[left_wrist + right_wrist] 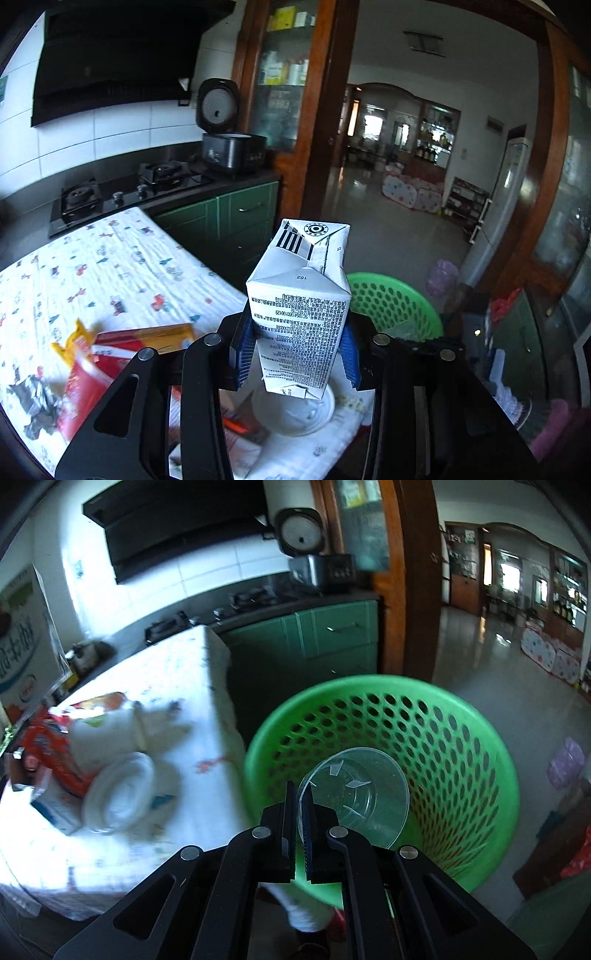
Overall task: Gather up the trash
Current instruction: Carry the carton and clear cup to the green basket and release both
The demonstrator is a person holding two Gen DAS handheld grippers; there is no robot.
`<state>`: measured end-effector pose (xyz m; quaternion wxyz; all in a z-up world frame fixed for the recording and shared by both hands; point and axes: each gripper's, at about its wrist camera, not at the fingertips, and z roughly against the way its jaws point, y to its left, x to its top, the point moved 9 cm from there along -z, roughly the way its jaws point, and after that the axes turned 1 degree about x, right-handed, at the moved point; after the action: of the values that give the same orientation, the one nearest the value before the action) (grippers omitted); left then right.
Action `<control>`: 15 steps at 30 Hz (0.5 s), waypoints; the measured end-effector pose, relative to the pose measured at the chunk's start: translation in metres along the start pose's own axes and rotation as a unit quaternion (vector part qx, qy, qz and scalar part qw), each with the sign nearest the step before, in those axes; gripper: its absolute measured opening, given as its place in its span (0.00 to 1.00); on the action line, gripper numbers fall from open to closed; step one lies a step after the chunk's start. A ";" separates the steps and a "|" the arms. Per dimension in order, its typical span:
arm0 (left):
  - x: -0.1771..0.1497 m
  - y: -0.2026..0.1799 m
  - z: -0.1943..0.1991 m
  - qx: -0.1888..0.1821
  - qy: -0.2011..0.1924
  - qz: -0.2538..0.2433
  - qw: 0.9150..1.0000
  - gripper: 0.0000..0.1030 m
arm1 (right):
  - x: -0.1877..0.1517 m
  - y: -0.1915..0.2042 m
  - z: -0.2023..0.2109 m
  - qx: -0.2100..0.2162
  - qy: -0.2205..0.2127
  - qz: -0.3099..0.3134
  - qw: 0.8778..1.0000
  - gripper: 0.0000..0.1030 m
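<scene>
Right wrist view is showing the right tool (300, 814) pinching a clear cup (356, 797) by its rim directly above the green basket (480, 746), seemingly nearer it than the left tool (295, 349) gripping the carton (301, 314).

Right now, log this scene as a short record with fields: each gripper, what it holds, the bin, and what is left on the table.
left gripper: shut on the milk carton, held upright
right gripper: shut on the rim of a clear plastic cup, over the bin
bin: green perforated basket on the floor beside the table
table: patterned cloth; red snack wrappers and a white lid remain
</scene>
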<state>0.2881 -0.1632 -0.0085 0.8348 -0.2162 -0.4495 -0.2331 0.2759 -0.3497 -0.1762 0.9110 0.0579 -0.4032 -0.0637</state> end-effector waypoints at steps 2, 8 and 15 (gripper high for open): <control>0.001 -0.010 -0.015 -0.010 0.009 -0.002 1.000 0.37 | -0.005 -0.007 -0.010 -0.001 0.012 -0.007 1.000 0.04; 0.000 -0.041 -0.060 -0.028 0.040 -0.013 0.999 0.37 | -0.018 -0.023 -0.033 0.001 0.044 -0.021 0.999 0.06; -0.004 -0.067 -0.100 -0.038 0.070 -0.030 0.996 0.37 | -0.025 -0.026 -0.037 0.016 0.053 -0.032 0.998 0.19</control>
<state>0.3116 -0.2731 -0.0518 0.8478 -0.2175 -0.3873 -0.2897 0.2851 -0.3694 -0.2230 0.9274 0.0888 -0.3537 -0.0834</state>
